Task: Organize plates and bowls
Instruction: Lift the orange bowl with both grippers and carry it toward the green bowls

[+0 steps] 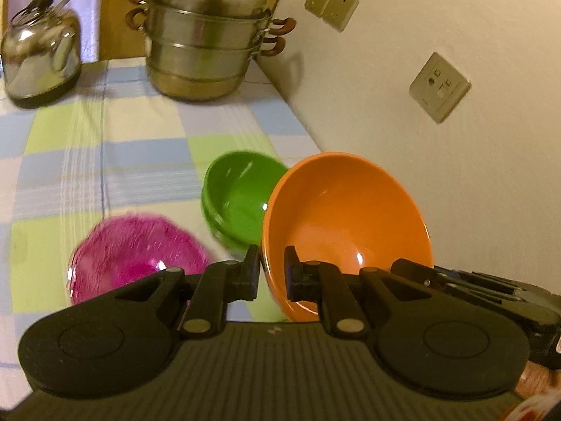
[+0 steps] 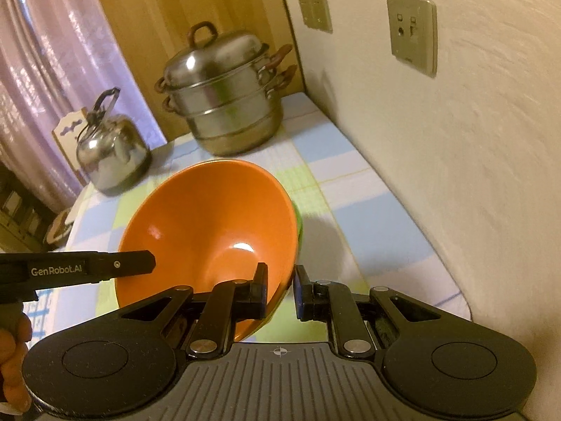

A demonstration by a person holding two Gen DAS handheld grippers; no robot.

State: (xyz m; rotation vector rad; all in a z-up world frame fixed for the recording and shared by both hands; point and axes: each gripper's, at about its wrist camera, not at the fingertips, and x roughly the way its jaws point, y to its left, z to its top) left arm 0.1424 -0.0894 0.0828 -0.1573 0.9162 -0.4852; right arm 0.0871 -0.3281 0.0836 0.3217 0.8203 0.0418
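An orange bowl point(image 1: 347, 224) is held tilted above the checked tablecloth. My left gripper point(image 1: 272, 273) is shut on its near left rim. My right gripper point(image 2: 280, 289) is shut on its right rim; the bowl point(image 2: 210, 231) fills the middle of the right wrist view. Two stacked green bowls point(image 1: 238, 200) sit on the cloth just behind and left of the orange one; a sliver of green point(image 2: 298, 224) shows behind it. A pink glass bowl point(image 1: 136, 252) sits on the cloth to the left.
A steel steamer pot point(image 1: 207, 38) and a kettle point(image 1: 38, 52) stand at the table's far end. The wall with sockets point(image 1: 440, 86) runs along the right side. The left gripper's arm point(image 2: 77, 268) shows in the right wrist view.
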